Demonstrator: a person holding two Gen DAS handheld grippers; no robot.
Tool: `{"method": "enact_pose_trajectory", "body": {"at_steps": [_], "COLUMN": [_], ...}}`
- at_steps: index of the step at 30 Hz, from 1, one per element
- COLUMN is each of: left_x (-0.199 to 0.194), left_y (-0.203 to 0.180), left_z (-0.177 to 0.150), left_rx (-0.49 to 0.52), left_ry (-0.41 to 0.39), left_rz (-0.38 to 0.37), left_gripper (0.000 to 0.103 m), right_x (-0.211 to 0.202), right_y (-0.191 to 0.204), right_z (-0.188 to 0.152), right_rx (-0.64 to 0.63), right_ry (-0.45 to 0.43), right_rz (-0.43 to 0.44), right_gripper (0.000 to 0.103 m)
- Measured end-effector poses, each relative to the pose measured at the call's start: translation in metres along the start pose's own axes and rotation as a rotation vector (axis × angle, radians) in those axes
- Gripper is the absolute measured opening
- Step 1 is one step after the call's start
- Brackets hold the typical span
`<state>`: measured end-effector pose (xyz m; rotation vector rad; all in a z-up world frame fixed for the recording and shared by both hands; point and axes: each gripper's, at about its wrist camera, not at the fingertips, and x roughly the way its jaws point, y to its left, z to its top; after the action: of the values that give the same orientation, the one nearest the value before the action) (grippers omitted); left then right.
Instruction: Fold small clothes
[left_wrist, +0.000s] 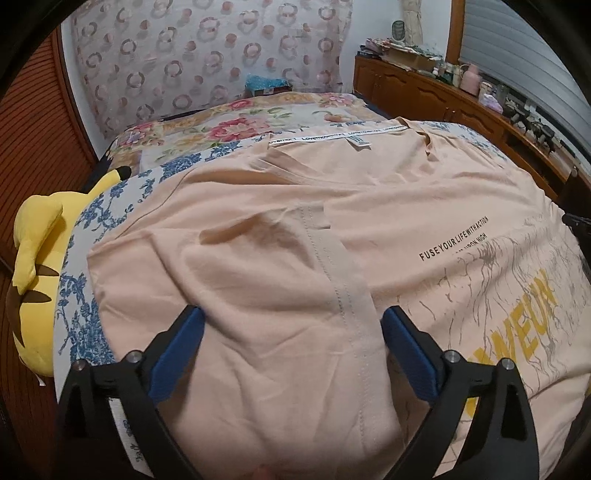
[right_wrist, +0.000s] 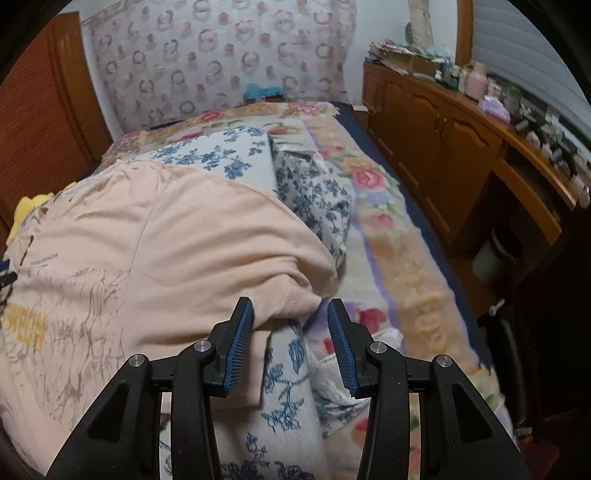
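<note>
Hovering over the peach t-shirt (left_wrist: 280, 229) lying on the blue-flowered quilt (left_wrist: 92, 221), the left gripper (left_wrist: 291, 321) is holding its fingers spread wide, gripping nothing. Over on the right wrist view, the right gripper (right_wrist: 290, 314) is sitting half apart at the shirt's sleeve hem (right_wrist: 291, 302), pads not pressing it.

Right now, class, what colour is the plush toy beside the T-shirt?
The plush toy is yellow with dark markings, clearest in the left wrist view.

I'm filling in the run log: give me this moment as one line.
step: folding | T-shirt: left sleeve folded in | left tongs: open over sleeve | right tongs: open at right sleeve edge, not gripping
</note>
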<state>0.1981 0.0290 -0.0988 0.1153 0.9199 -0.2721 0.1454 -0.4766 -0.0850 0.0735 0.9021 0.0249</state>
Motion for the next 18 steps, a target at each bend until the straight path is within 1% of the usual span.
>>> {"method": "enact_pose_trajectory", "body": {"at_steps": [3,8,10,11,13,14,16,18], "left_x": [0.000,0.000,0.000,0.000,0.000,0.000,0.000,0.000], "left_y": [-0.001,-0.001,0.000,0.000,-0.001,0.000,-0.001,0.000], "left_z": [0.001,-0.001,-0.001,-0.002,-0.002,-0.002,-0.002,-0.002], "left_rx": [0.000,-0.009,-0.013,-0.013,-0.013,-0.013,-0.013,-0.013], "left_ry": [0.001,0.002,0.003,0.002,0.003,0.004,0.003,0.004], "left_rz": [0.003,0.012,0.010,0.011,0.012,0.011,0.011,0.012], "left_gripper": [0.100,0.102,0.102,0.103,0.103,0.103,0.103,0.103], "right_x": [0.000,0.007,0.007,0.006,0.003,0.001,-0.005,-0.010], "right_y": [0.000,0.009,0.010,0.011,0.011,0.011,0.015,0.020], "right_z": [0.001,0.004,0.005,0.004,0.005,0.005,0.006,0.009], "right_rx": [0.013,-0.007,-0.013,-0.025,-0.051,-0.055,-0.070,-0.090], "right_ry": [-0.002,0.019,0.014,0.007,-0.015,-0.024,-0.049,-0.072], "right_rz": [0.031,0.069,0.065,0.053,0.024,0.035,0.052,0.061], "right_gripper": [0.042,0.042,0.039,0.034,0.021,0.009,0.006,0.004]}}
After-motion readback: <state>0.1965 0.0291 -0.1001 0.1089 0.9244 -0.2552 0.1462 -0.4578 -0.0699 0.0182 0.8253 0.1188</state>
